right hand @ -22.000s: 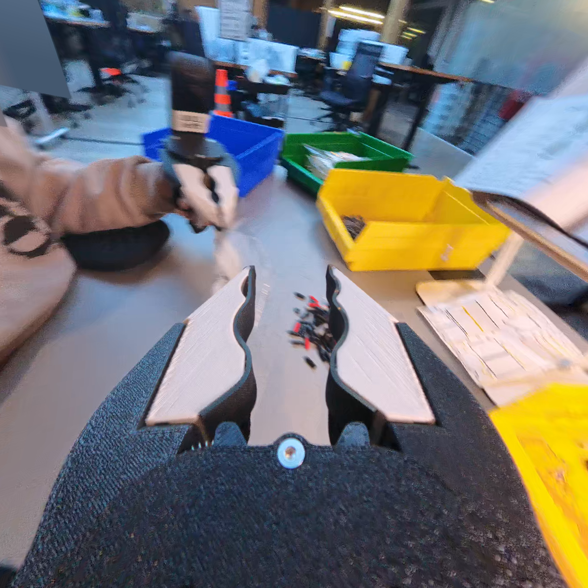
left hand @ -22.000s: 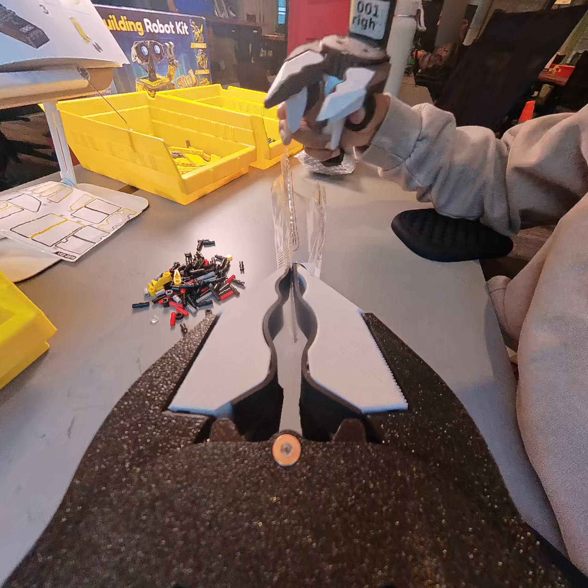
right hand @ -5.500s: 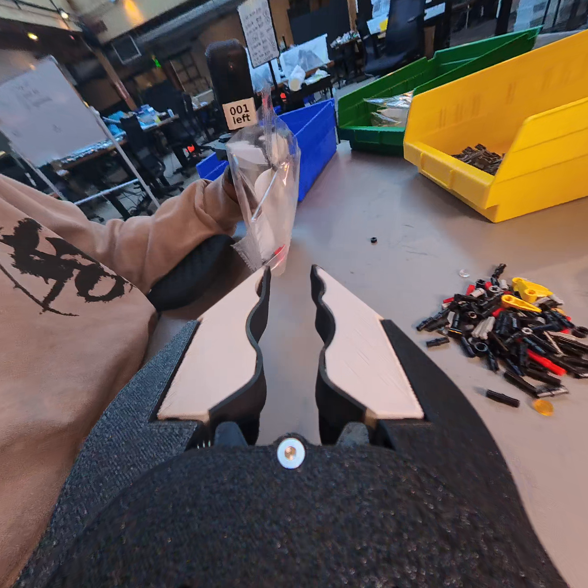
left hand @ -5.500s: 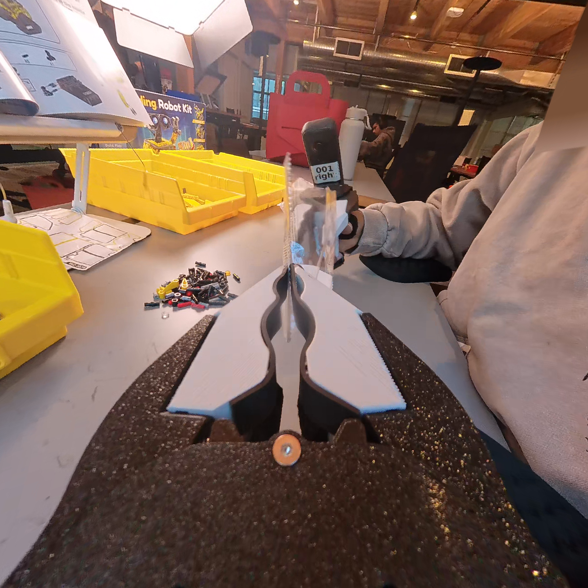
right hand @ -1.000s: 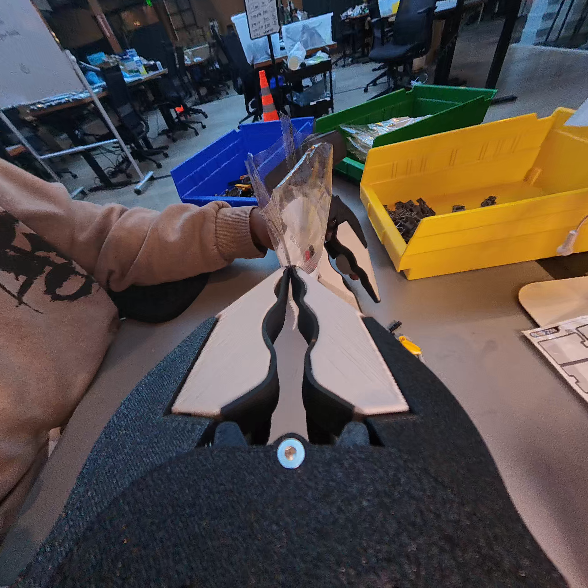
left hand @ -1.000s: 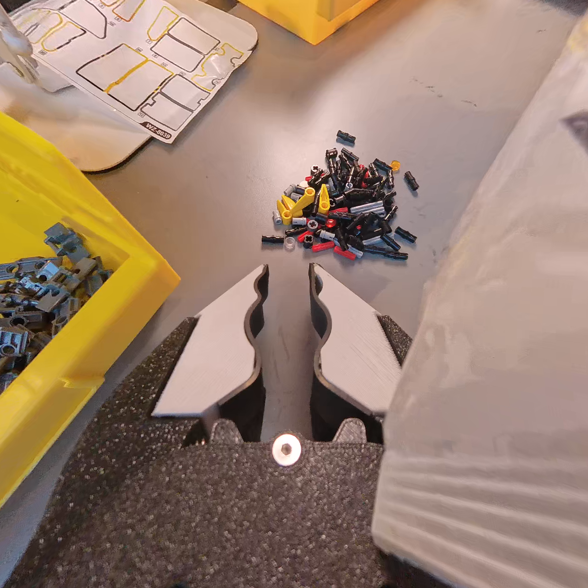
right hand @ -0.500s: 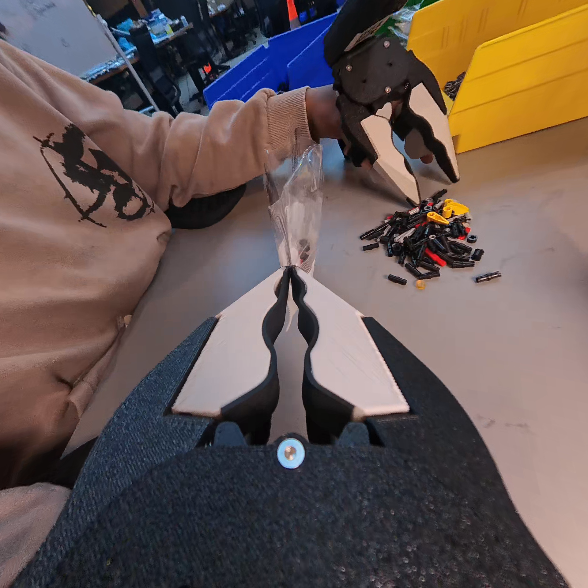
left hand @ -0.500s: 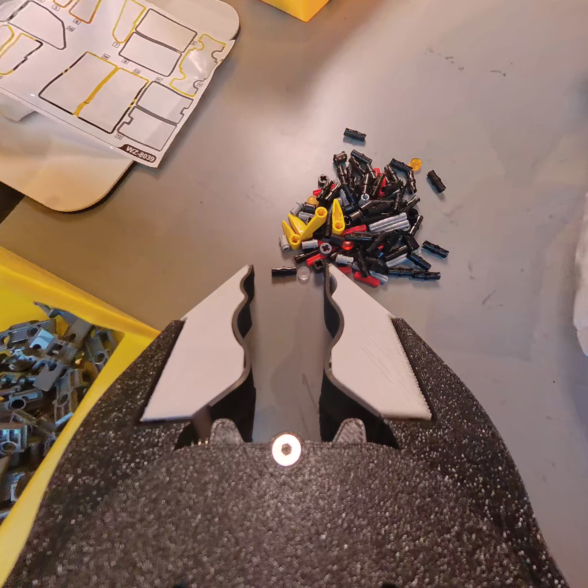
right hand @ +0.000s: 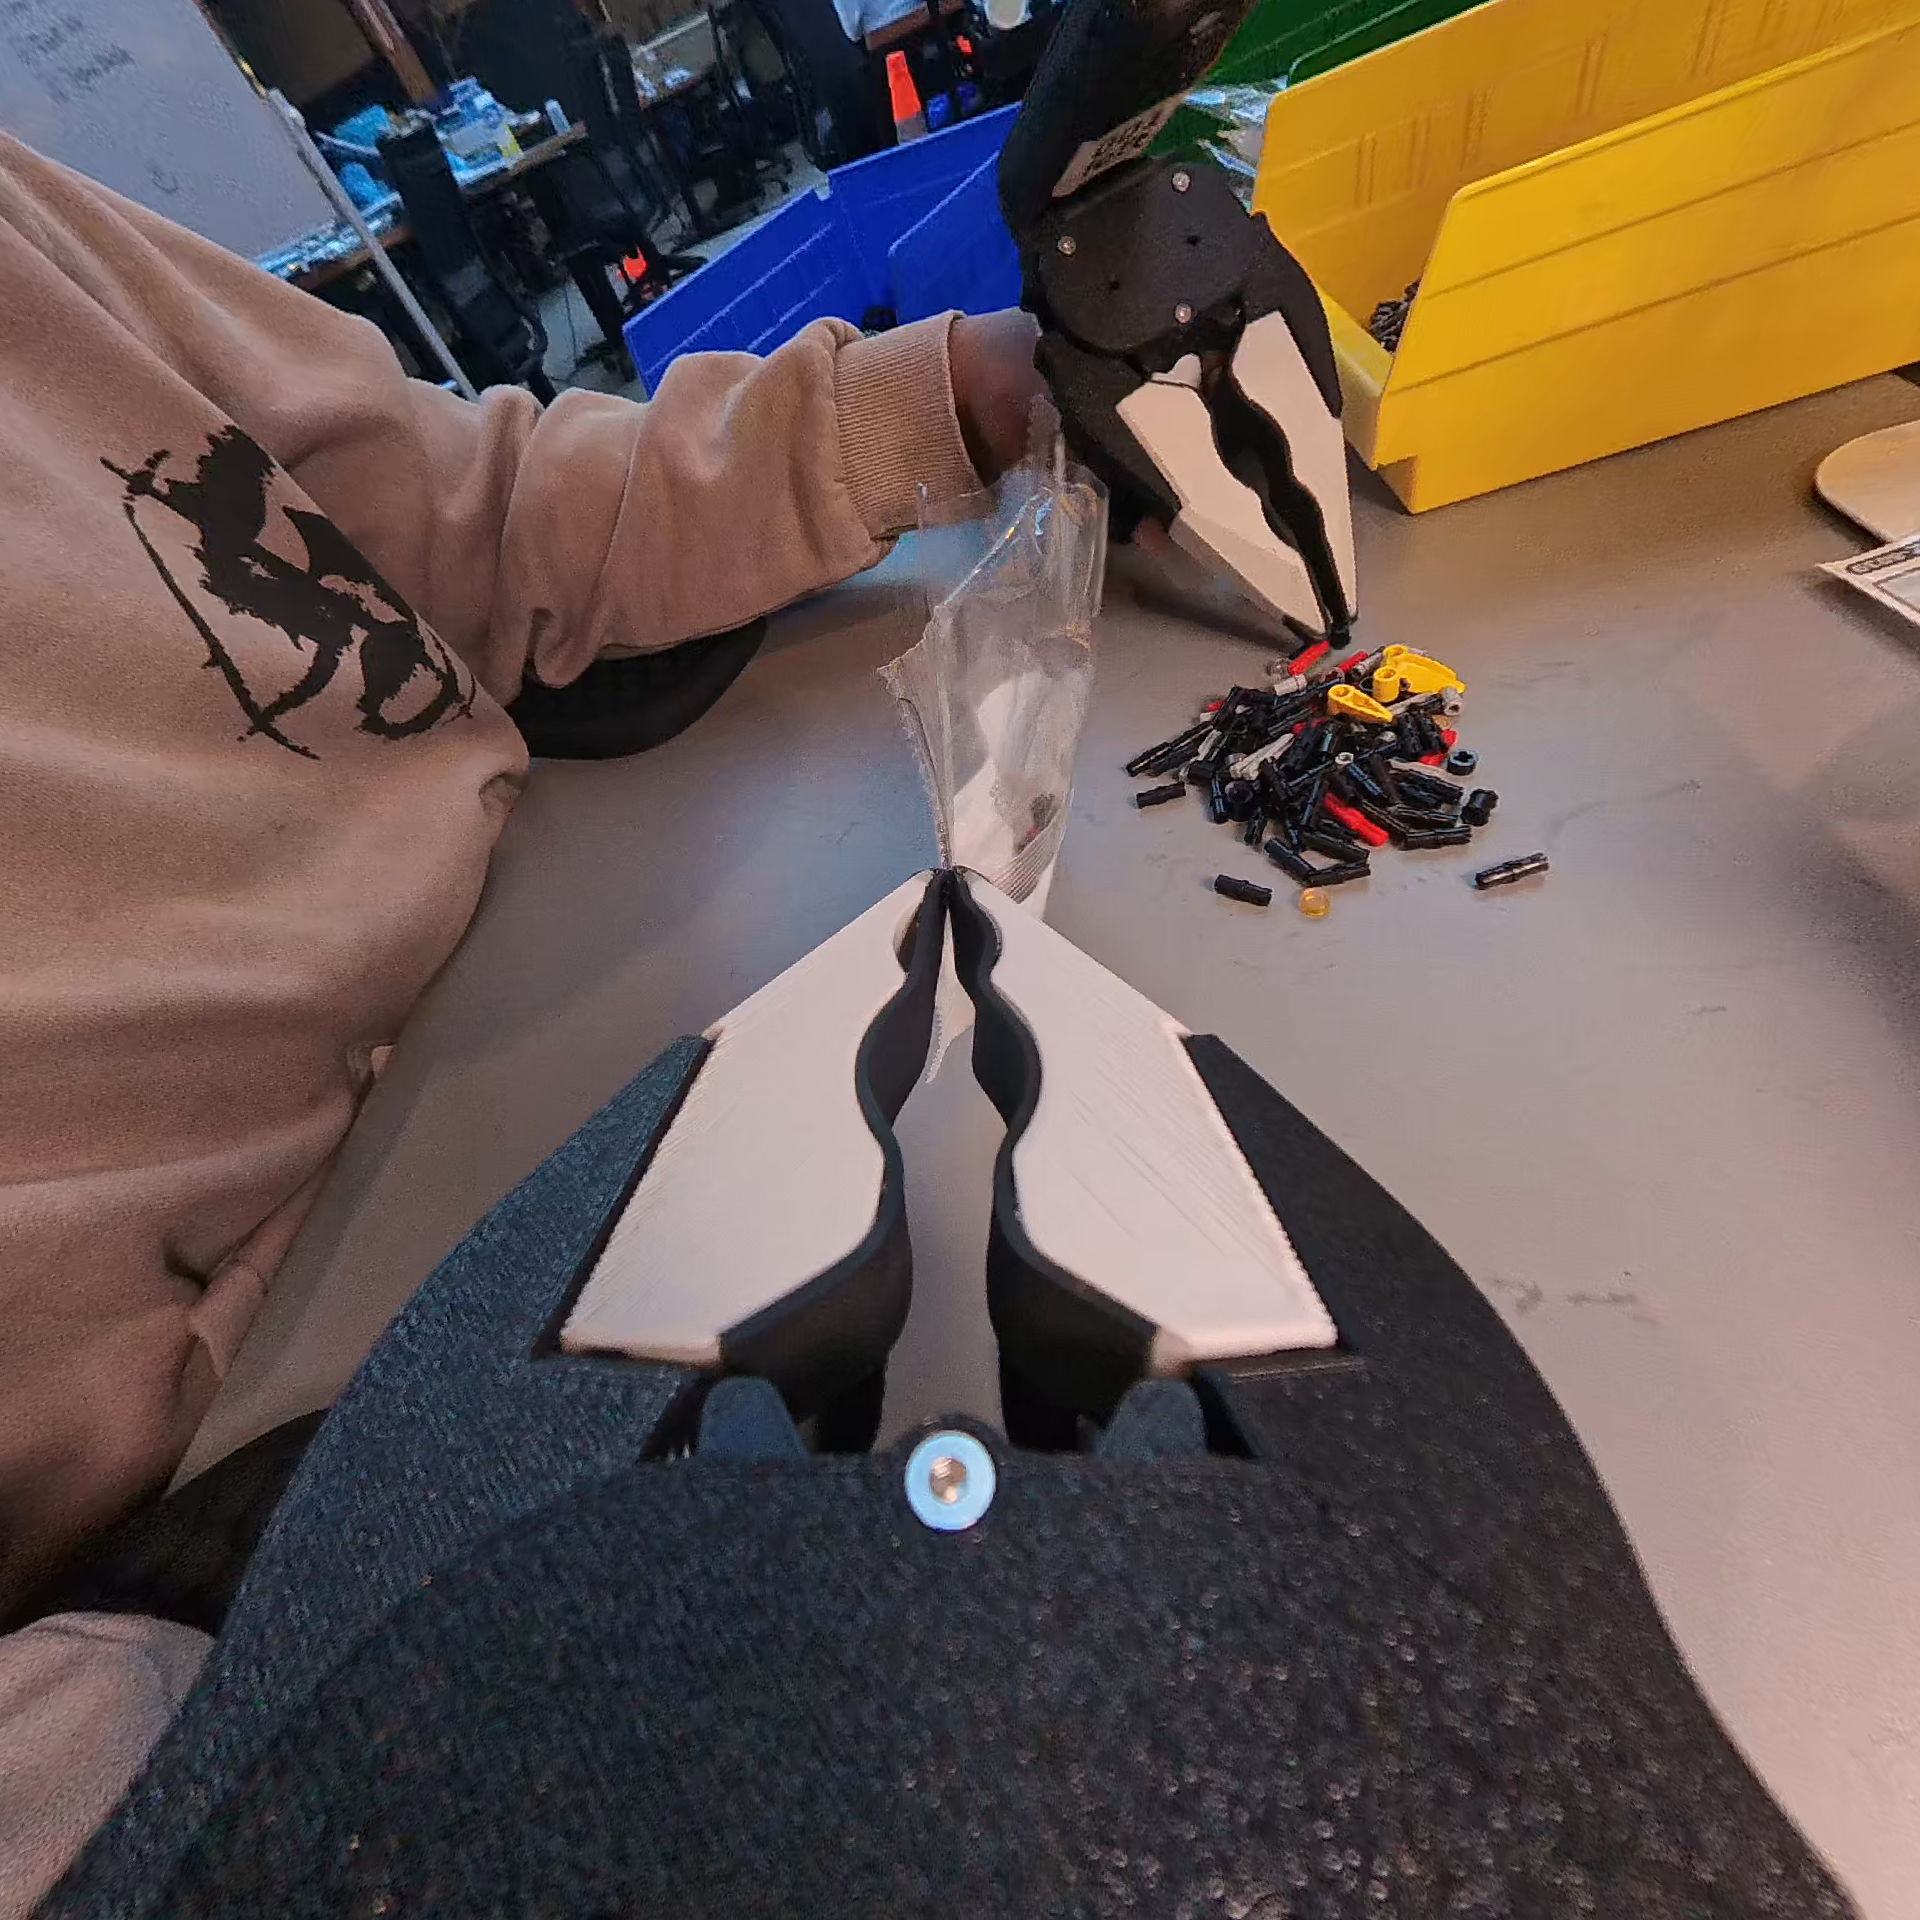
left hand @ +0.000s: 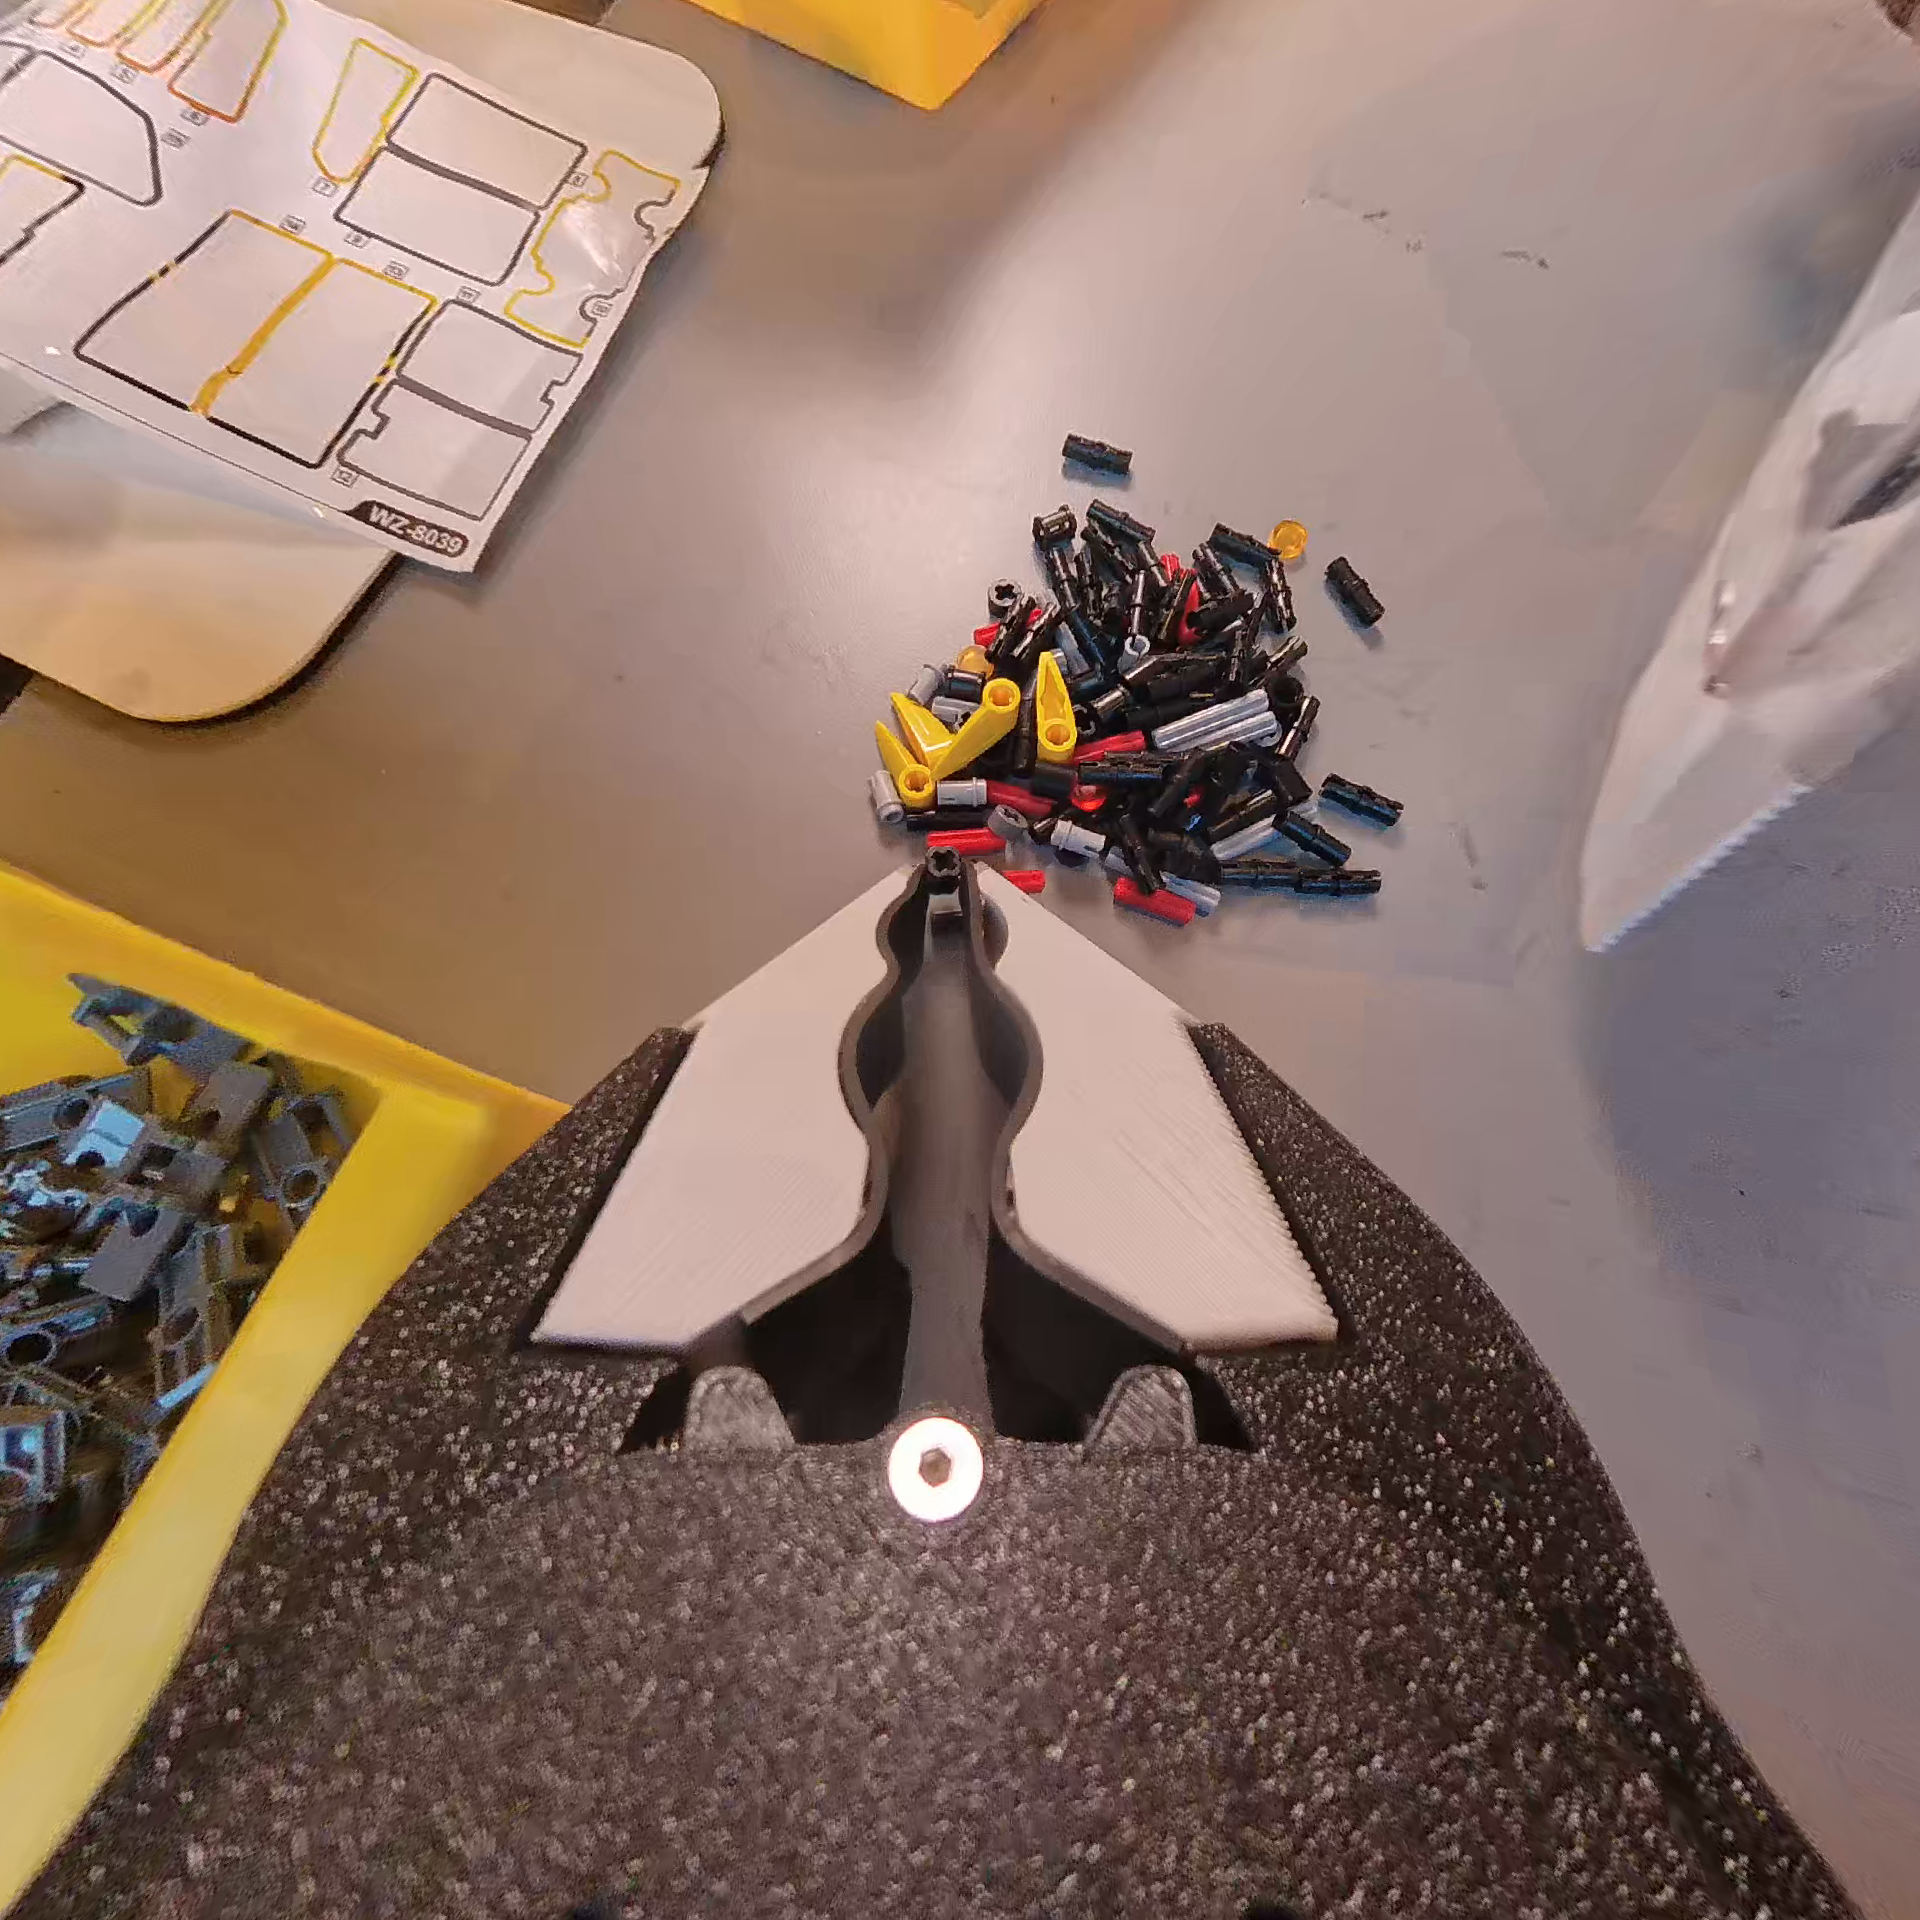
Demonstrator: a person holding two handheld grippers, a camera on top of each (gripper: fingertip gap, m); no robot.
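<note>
Both my jaws are pressed together. My left gripper [left hand: 943, 883] pinches a small black pin [left hand: 943, 862] at its very tips, the pin's cross-holed end facing the camera and its long axis running back between my ribbed pale-grey fingers [left hand: 727, 1132]. My right gripper [right hand: 948, 896] clamps the bottom edge of a clear, crinkled plastic bag [right hand: 1003, 717], which stands upright from my tips with its mouth upward; a few tiny dark and red bits lie in its bottom.

Landmark: the pile [left hand: 1132, 717] of little plastic pins on the smooth grey table [left hand: 1351, 312], black mostly, with red and grey cylinders, yellow teardrop pieces and an orange disc. My left tips sit at the pile's near edge. Left of the pile and nearer, a yellow bin [left hand: 312, 1226] holds angular grey connectors [left hand: 114, 1174]. Beyond the pile to the left, a glossy outlined sheet [left hand: 312, 281] lies on a rounded pale board [left hand: 187, 623]. In the right wrist view, another yellow bin [right hand: 1621, 260] stands behind the pile with dark parts inside, and a blue bin [right hand: 831, 270] stands farther left.
</note>
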